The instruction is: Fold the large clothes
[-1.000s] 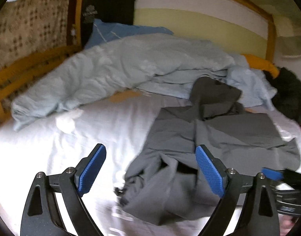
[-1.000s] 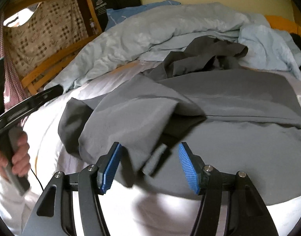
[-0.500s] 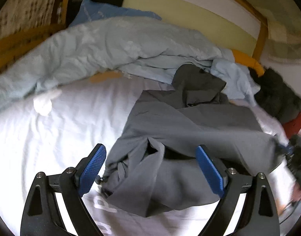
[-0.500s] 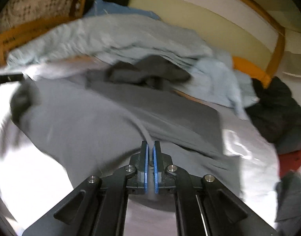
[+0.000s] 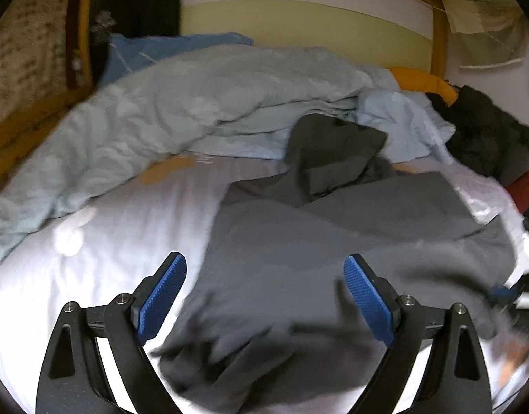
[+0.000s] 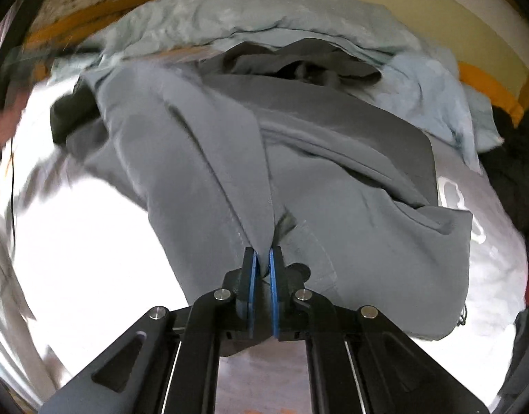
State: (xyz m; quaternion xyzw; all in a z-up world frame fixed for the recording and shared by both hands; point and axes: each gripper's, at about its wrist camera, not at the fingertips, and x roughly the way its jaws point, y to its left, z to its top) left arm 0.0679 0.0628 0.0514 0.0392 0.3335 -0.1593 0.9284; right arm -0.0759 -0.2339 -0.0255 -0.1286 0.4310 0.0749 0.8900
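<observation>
Pinching smooth grey jacket (image 6: 333, 179) fold: right hand-held gripper (image 6: 261, 258); left hand-held gripper (image 5: 264, 293) spread.

Grey garment (image 5: 250, 352) near hem blurred

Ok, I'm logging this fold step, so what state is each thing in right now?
right gripper: shut on a fold of the grey garment
left gripper: open, holding nothing
grey garment: crumpled, partly spread on the white sheet
white sheet: spread flat
light blue duvet: bunched behind the garment
</observation>
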